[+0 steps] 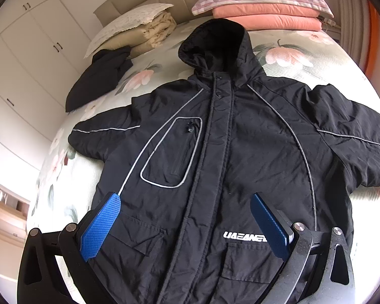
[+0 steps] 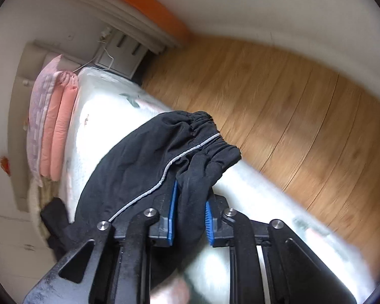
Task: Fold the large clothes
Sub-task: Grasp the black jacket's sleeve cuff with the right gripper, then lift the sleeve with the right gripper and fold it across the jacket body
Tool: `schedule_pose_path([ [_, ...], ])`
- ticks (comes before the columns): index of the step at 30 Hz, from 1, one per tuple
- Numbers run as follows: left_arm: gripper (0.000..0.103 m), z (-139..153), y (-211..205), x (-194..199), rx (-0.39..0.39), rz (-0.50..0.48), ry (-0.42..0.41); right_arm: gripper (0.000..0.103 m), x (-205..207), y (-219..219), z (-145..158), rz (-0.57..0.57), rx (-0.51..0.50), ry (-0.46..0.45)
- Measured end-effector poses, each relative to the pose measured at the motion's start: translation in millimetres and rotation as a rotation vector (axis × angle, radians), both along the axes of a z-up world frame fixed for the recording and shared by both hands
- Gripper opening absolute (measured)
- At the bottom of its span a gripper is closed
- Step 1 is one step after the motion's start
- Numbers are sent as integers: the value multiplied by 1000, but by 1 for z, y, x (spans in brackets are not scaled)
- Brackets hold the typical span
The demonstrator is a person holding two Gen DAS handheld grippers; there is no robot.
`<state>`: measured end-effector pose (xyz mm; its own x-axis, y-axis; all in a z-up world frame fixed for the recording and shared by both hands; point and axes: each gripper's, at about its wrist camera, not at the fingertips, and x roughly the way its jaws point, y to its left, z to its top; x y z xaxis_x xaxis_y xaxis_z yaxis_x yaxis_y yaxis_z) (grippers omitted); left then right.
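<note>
The black hooded jacket (image 1: pixel 215 152) lies face up and zipped on the bed (image 1: pixel 71 177), hood toward the pillows (image 1: pixel 263 2), both sleeves spread out to the sides. The right gripper (image 2: pixel 190 210) is clamped on the jacket's sleeve (image 2: pixel 164 152) just behind the elastic cuff (image 2: pixel 215 136), which hangs past the bed's edge above the wooden floor (image 2: pixel 304 101). The fabric is slick and bunched between the jaws, so it could slide out if the sleeve is swung across the jacket quickly. The left gripper (image 1: pixel 185 217) hovers wide open over the jacket's lower front, holding nothing; with the body unpinned, a pull on the sleeve could drag the whole jacket askew.
</note>
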<state>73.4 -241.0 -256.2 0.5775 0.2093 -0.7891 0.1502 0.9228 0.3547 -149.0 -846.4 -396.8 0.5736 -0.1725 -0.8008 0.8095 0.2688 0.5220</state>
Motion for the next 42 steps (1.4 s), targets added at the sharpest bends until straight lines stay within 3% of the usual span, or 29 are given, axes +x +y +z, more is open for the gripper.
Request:
schedule_pose_path([
  [7, 102, 11, 47, 16, -44, 10, -15, 17, 47, 79, 125, 73, -324, 93],
  [13, 102, 26, 111, 43, -131, -15, -13, 17, 126, 198, 217, 185, -507, 96],
  [19, 102, 51, 192, 80, -168, -38, -33, 17, 216, 338, 262, 290, -622, 122],
  [28, 102, 63, 295, 132, -178, -51, -54, 17, 341, 548, 251, 506, -721, 164],
  [34, 102, 49, 346, 158, -196, -32, -51, 17, 411, 660, 212, 643, -740, 193],
  [42, 102, 21, 385, 176, -217, 1, -22, 17, 467, 770, 156, 771, -772, 238],
])
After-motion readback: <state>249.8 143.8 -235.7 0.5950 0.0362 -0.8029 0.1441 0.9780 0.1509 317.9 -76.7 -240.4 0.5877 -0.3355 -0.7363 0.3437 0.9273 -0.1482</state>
